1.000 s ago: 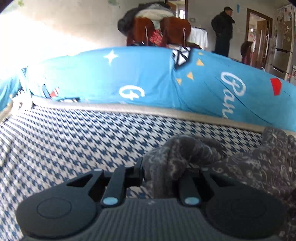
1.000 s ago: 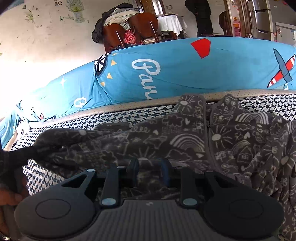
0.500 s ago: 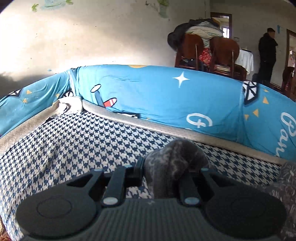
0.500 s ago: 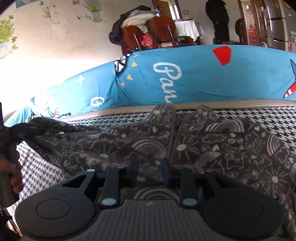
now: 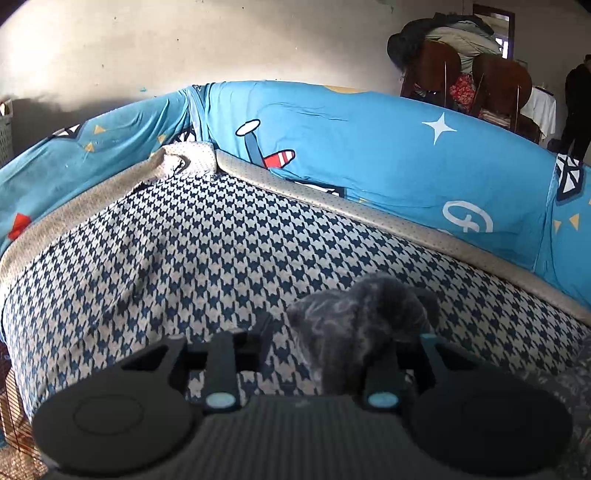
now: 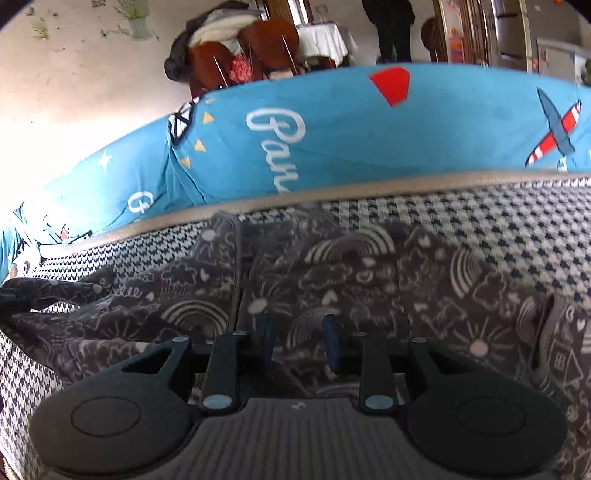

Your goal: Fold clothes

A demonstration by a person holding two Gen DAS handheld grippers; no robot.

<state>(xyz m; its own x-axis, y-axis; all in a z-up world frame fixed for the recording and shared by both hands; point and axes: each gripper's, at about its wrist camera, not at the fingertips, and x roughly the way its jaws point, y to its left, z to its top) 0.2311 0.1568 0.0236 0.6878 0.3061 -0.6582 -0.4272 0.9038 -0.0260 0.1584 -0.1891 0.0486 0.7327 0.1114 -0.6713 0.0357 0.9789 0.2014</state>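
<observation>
The garment (image 6: 332, 273) is dark grey fleece printed with white rainbows and suns. It lies stretched sideways over the houndstooth cover. My right gripper (image 6: 298, 332) sits low at its near edge, with cloth filling the narrow gap between the fingers. The garment's left end runs off the frame's left edge. In the left wrist view, that bunched end (image 5: 362, 314) humps up over my left gripper (image 5: 301, 332), which is shut on it. The bunch hides the right finger, and the left finger (image 5: 266, 332) shows beside it.
The houndstooth surface (image 5: 184, 258) has a beige piped rim and a blue printed bolster (image 5: 369, 147) along the back and left. Behind it are brown chairs piled with clothes (image 5: 443, 62), a standing person (image 6: 391, 29) and a fridge (image 6: 517, 33).
My left gripper has swung left toward the corner, carrying its end of the garment. The garment is now pulled out longer and flatter in front of my right gripper.
</observation>
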